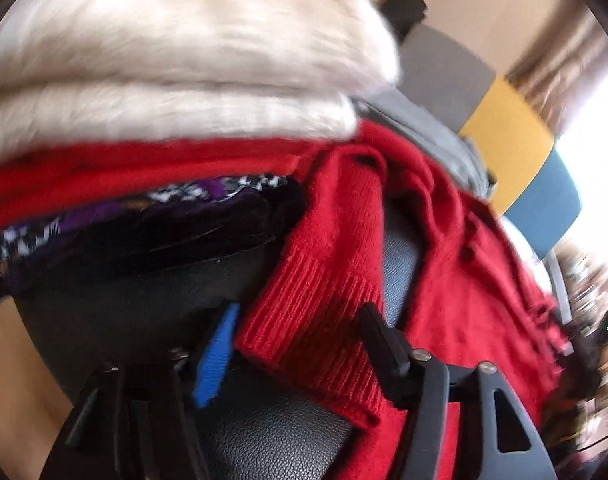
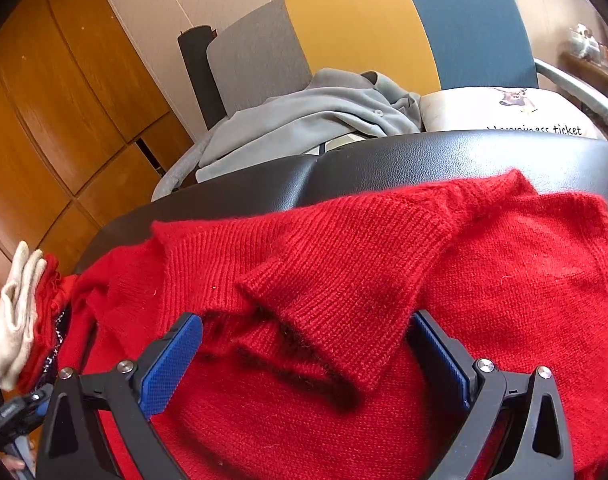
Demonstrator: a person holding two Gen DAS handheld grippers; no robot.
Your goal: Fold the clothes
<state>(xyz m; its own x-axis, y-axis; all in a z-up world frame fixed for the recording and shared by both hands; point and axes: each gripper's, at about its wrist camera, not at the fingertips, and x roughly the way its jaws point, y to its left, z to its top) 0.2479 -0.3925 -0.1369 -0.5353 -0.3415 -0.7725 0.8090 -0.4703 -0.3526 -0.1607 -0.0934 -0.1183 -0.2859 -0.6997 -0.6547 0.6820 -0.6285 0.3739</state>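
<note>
Between the right jaws, red sweater [image 2: 344, 280].

Black leather surface [image 2: 384, 160] fills near-to-middle ground, pebbled grain, slight crease near far edge. Behind it, chair [image 2: 364, 28] with backrest in three vertical bands: grey left, yellow middle, blue right. Grey metal armrest [image 2: 576, 80] at far right. White cushion [image 2: 504, 114] on chair seat, deer print, partly readable text "ticket". Dark roll [image 2: 194, 64] standing upright just left of chair. Wooden panelled cabinet [image 2: 64, 112] along left wall. Cluttered shelf [image 2: 596, 56] far right, contents too small to tell.
</note>
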